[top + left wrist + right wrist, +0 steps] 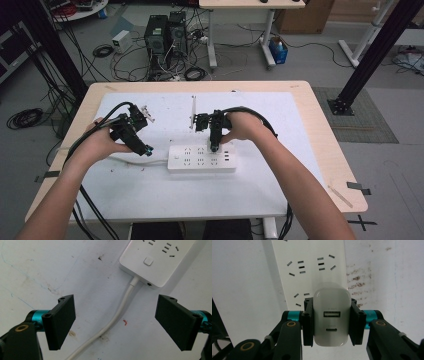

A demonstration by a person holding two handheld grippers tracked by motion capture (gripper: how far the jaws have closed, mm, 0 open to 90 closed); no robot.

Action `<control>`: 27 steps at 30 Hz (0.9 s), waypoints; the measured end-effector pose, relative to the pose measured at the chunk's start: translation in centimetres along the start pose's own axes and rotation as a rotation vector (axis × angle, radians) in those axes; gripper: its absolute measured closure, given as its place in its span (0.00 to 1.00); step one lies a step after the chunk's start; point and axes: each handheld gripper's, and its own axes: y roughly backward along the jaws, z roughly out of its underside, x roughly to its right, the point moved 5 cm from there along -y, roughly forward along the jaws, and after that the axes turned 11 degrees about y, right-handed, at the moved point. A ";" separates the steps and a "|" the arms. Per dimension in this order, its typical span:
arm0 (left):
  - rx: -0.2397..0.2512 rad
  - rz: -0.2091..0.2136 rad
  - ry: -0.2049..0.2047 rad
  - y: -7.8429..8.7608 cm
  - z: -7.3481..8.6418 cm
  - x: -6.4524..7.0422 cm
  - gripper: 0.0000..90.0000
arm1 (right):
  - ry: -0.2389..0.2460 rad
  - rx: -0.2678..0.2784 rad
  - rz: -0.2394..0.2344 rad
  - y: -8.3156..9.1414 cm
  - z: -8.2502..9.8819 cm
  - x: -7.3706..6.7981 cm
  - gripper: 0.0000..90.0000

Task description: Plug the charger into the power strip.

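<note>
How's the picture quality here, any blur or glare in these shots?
High view: soft and low in detail, evenly lit. Left claw view: sharp, power strip slightly overexposed at top. Right claw view: white charger crisp, its top edge a little hazy, faint shadow on the strip.

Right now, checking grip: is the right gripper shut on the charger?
Shut: the right gripper has both jaws against the charger's sides.

Light wooden desk (320, 135) topped by a white sheet (280, 185), set on grey floor (385, 165). Beyond the far edge, two black computer towers (165, 34) amid tangled black cables (135, 62). Far right, white-legged second table (240, 30), blue box (278, 51), black metal frame post (372, 57) on a dark floor mat (365, 120).
</note>
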 end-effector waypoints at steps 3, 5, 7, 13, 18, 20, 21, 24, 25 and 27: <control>-0.010 0.002 0.000 -0.1 0.1 0.0 0.19 | 0.009 -0.001 0.001 -0.3 -0.1 0.0 0.69; -0.009 0.000 0.000 -0.2 0.1 -0.1 0.19 | 0.017 0.006 -0.006 -0.4 -0.3 0.0 0.69; -0.022 0.001 -0.013 -0.2 0.2 -0.1 0.19 | 0.043 0.005 -0.009 -0.5 -0.3 0.0 0.69; -0.022 0.004 -0.006 -0.5 0.3 -0.1 0.19 | 0.083 -0.004 -0.013 -0.9 -0.2 0.0 0.70; -0.015 0.005 -0.001 -0.5 0.3 0.1 0.19 | 0.099 -0.010 -0.011 -0.9 -0.2 -0.2 0.70; -0.020 0.003 -0.003 -0.5 0.2 0.1 0.19 | 0.131 -0.012 0.007 -1.0 -0.3 -0.2 0.70; -0.018 0.005 -0.003 -0.5 0.2 0.1 0.19 | 0.150 -0.046 0.014 -1.7 -0.1 -0.4 0.70; -0.021 0.005 -0.007 -0.4 0.2 0.3 0.19 | 0.149 -0.044 0.013 -1.7 -0.2 -0.3 0.70; -0.019 0.006 -0.005 -0.4 0.1 0.3 0.19 | 0.148 -0.045 0.006 -1.7 -0.2 -0.2 0.70; -0.031 0.004 -0.019 -0.4 0.1 0.3 0.19 | 0.150 -0.050 0.013 -1.7 -0.2 -0.4 0.70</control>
